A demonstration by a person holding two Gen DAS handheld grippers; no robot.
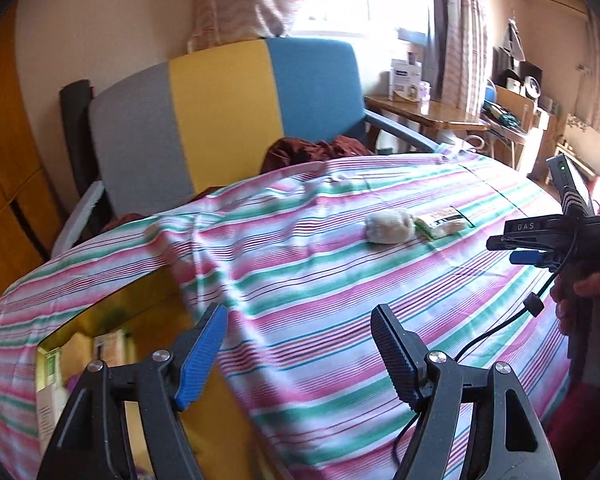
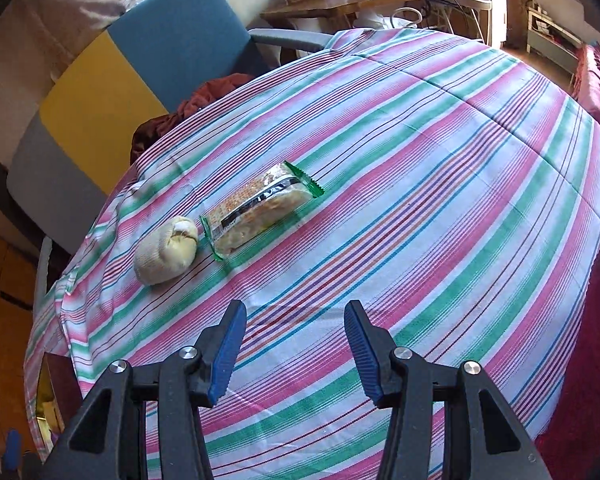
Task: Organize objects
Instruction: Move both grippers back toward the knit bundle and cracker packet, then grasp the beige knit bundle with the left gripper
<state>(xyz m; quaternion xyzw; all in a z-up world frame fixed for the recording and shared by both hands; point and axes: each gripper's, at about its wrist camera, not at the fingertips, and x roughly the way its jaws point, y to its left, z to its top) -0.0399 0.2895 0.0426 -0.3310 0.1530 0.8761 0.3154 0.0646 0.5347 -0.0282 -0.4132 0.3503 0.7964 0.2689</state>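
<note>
- The left claw (image 1: 298, 354) is hanging wide and empty over the worktop's near-left edge, where the striped cloth (image 2: 440, 168) is draping over.
- The rolled sock (image 2: 167, 250) is lying toward the far-left edge, just beside the snack packet (image 2: 260, 210); its print is blurring, unreadable.
- The right claw (image 2: 295, 350) is hovering narrower, empty, likely lining up on them; its body is reading "DAS".

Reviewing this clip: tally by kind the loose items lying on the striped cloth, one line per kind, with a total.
Rolled-up cream sock: 1
Snack packet in clear wrapper with green ends: 1
Total: 2
Both lie side by side on the striped cloth, and neither is in a claw.
</note>
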